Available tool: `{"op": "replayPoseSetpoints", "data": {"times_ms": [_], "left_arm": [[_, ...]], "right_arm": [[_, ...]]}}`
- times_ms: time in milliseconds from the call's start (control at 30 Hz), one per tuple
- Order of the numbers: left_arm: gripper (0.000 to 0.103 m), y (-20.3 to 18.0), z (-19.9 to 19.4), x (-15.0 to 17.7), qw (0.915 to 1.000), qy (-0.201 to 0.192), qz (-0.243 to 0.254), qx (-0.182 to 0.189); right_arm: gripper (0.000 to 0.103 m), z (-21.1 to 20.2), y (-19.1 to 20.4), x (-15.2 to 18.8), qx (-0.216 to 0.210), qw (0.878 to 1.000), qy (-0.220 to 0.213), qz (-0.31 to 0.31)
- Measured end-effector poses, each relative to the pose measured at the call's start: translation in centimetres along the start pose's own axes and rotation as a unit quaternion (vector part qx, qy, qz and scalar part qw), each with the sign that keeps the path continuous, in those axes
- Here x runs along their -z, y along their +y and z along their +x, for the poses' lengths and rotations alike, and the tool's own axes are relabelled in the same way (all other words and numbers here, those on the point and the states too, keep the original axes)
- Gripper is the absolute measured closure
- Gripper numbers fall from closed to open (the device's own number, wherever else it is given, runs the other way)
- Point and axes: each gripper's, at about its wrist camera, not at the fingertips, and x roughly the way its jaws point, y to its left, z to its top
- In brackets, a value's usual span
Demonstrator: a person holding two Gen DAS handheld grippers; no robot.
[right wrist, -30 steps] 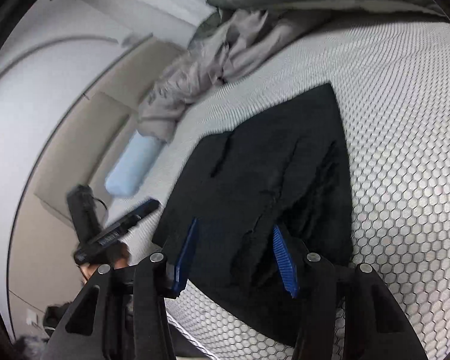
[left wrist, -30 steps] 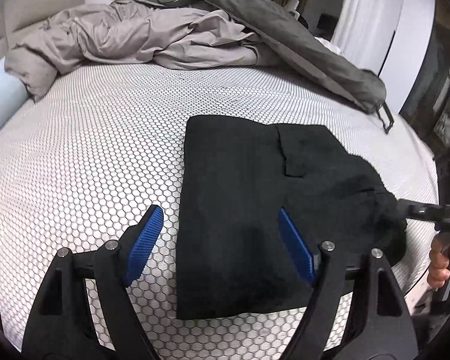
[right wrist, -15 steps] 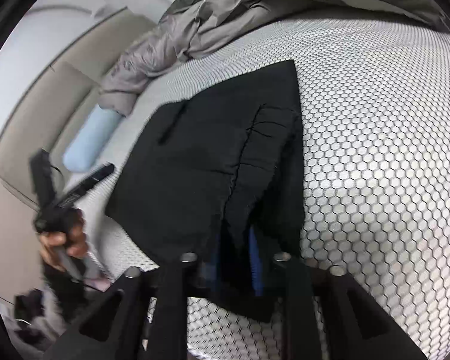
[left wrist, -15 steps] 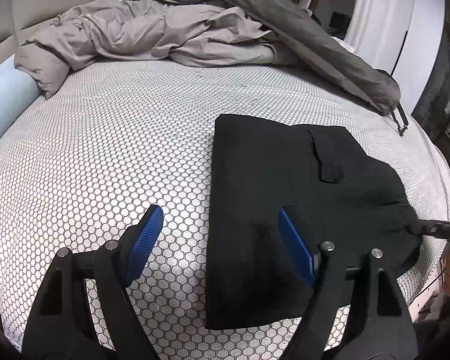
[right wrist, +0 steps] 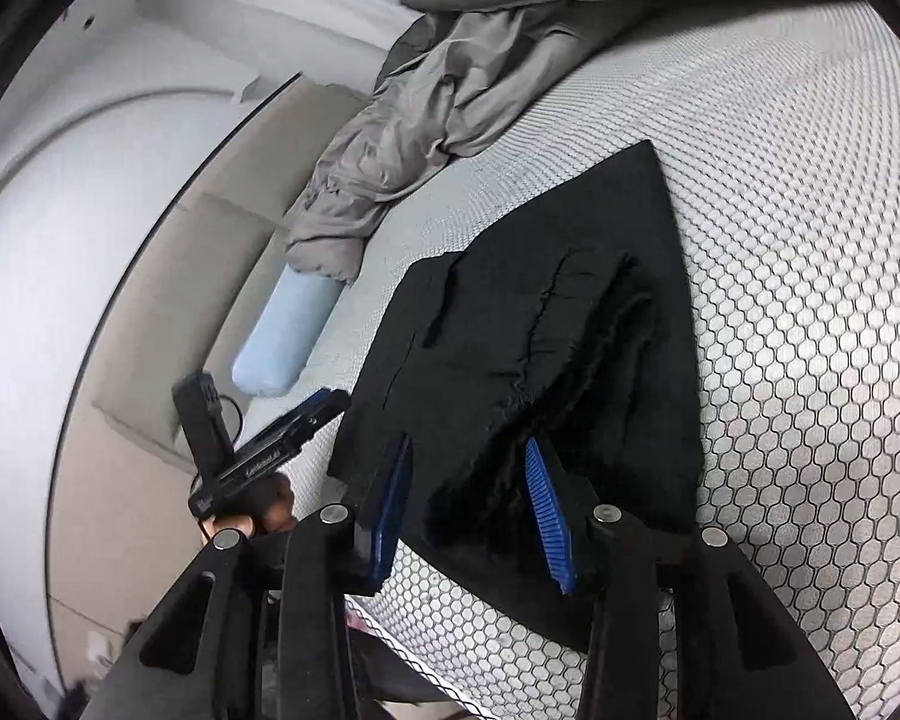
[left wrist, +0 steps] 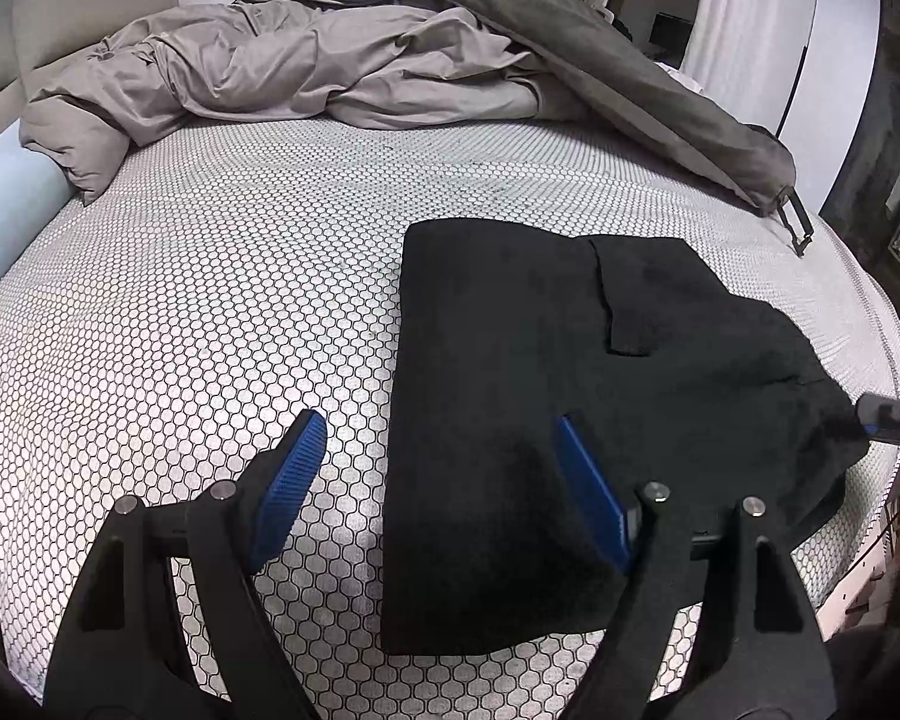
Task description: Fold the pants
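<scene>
Black pants (left wrist: 546, 420), folded into a squarish stack, lie flat on the honeycomb-patterned mattress (left wrist: 210, 312), and we place everything else from them. Our left gripper (left wrist: 438, 480) hovers over their near left edge with its blue pads (left wrist: 288, 474) spread wide and nothing between them; one pad hangs over bare mattress, the other over the cloth. Our right gripper (right wrist: 474, 510) sits at the pants' right end, its jaws part-closed around a raised, bunched fold of the fabric; whether the pads actually press it we cannot tell. Beyond the pants, a crumpled grey duvet (left wrist: 306, 72) is heaped at the far side. Off to their left, well apart, a pale blue bolster (right wrist: 288, 336) lies along the bed's edge.
</scene>
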Motion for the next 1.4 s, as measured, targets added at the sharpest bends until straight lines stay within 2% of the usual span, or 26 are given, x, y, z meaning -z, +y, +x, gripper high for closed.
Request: {"op": "replayPoseSetpoints", "data": {"times_ms": [100, 133, 233, 300, 367, 433, 467, 533, 567, 633, 700, 733, 800, 867, 900, 967, 1033, 1067, 1100, 1200, 1267, 1333, 1400], "left_arm": [[0.027, -0.1, 0.1, -0.1, 1.0000, 0.003, -0.002, -0.001], [0.027, -0.1, 0.1, -0.1, 1.0000, 0.003, -0.003, -0.001], [0.027, -0.4, 0.0, -0.3, 1.0000, 0.002, -0.001, 0.001], [0.027, -0.7, -0.1, -0.3, 1.0000, 0.002, 0.002, 0.003], [0.027, -0.8, 0.0, -0.4, 1.0000, 0.003, 0.005, 0.003], [0.027, -0.8, 0.0, -0.5, 1.0000, 0.005, 0.008, 0.001], [0.027, -0.8, 0.1, -0.5, 0.9999, 0.006, 0.009, 0.000], [0.027, -0.4, -0.1, -0.7, 1.0000, 0.005, 0.008, 0.000], [0.027, -0.2, -0.4, -0.8, 1.0000, 0.002, 0.004, 0.000], [0.027, 0.6, -1.0, -1.1, 0.9999, -0.002, -0.011, 0.010], [0.027, 1.9, -1.5, -1.5, 0.9988, -0.002, -0.039, 0.028], [0.027, 2.4, -1.5, -1.6, 0.9983, 0.000, -0.048, 0.033], [0.027, 3.4, -1.1, -1.6, 0.9976, 0.009, -0.059, 0.035], [0.027, 4.0, -0.3, -1.4, 0.9973, 0.021, -0.064, 0.030], [0.027, 4.2, 0.3, -1.3, 0.9967, 0.030, -0.065, 0.037], [0.036, 4.4, 1.3, -0.9, 0.9947, 0.050, -0.070, 0.055], [0.058, 4.7, 2.1, -0.4, 0.9907, 0.072, -0.080, 0.083], [0.065, 4.8, 2.3, -0.2, 0.9877, 0.083, -0.081, 0.105], [0.076, 4.7, 2.5, 0.0, 0.9856, 0.088, -0.078, 0.122], [0.078, 4.4, 2.4, 0.6, 0.9861, 0.099, -0.055, 0.121], [0.078, 4.4, 2.2, 1.0, 0.9851, 0.107, -0.055, 0.123], [0.078, 4.0, 1.4, 1.6, 0.9844, 0.116, -0.048, 0.124], [0.078, 3.4, 0.5, 1.9, 0.9870, 0.109, -0.027, 0.115]], "right_arm": [[0.063, 1.3, -0.8, 0.3, 0.047, 0.998, 0.025, 0.015], [0.063, 1.4, -1.2, 0.4, 0.050, 0.998, 0.029, 0.021], [0.063, 1.5, -1.7, 0.5, 0.040, 0.998, 0.030, 0.029], [0.063, 1.8, -2.0, 0.2, 0.004, 0.999, 0.024, 0.041], [0.063, 2.8, -2.1, -0.2, -0.008, 0.998, 0.024, 0.051], [0.068, 3.9, -2.1, -0.3, 0.002, 0.998, 0.031, 0.054], [0.080, 4.1, -2.1, -0.2, 0.013, 0.998, 0.028, 0.051], [0.087, 3.9, -1.6, -0.3, 0.022, 0.999, 0.016, 0.038], [0.089, 3.1, -1.0, -0.4, 0.021, 0.999, -0.005, 0.029], [0.090, 0.7, 1.0, -0.6, 0.007, 0.999, -0.041, -0.003], [0.090, -1.1, 2.3, -0.2, 0.004, 0.998, -0.051, -0.028], [0.090, -1.7, 2.6, 0.0, 0.011, 0.998, -0.050, -0.036], [0.089, -1.7, 2.1, 0.6, 0.054, 0.997, -0.034, -0.039], [0.087, 0.3, 0.3, 1.0, 0.114, 0.993, 0.001, -0.029], [0.084, 1.3, -0.8, 1.1, 0.126, 0.992, 0.021, -0.016], [0.081, 1.4, -1.9, 0.9, 0.105, 0.994, 0.025, 0.011], [0.072, -0.4, -1.5, 0.5, 0.083, 0.997, 0.000, 0.011], [0.060, -1.6, -1.2, 0.4, 0.095, 0.995, -0.027, 0.004], [0.056, -2.0, -1.2, 0.3, 0.106, 0.993, -0.042, 0.002], [0.056, -1.2, -2.4, -0.1, 0.098, 0.994, -0.032, 0.030], [0.061, 0.2, -3.0, -0.3, 0.120, 0.992, -0.025, 0.033], [0.062, 1.1, -3.2, -0.8, 0.148, 0.988, -0.026, 0.025], [0.061, 0.8, -3.4, -1.2, 0.155, 0.987, -0.032, 0.029]]}}
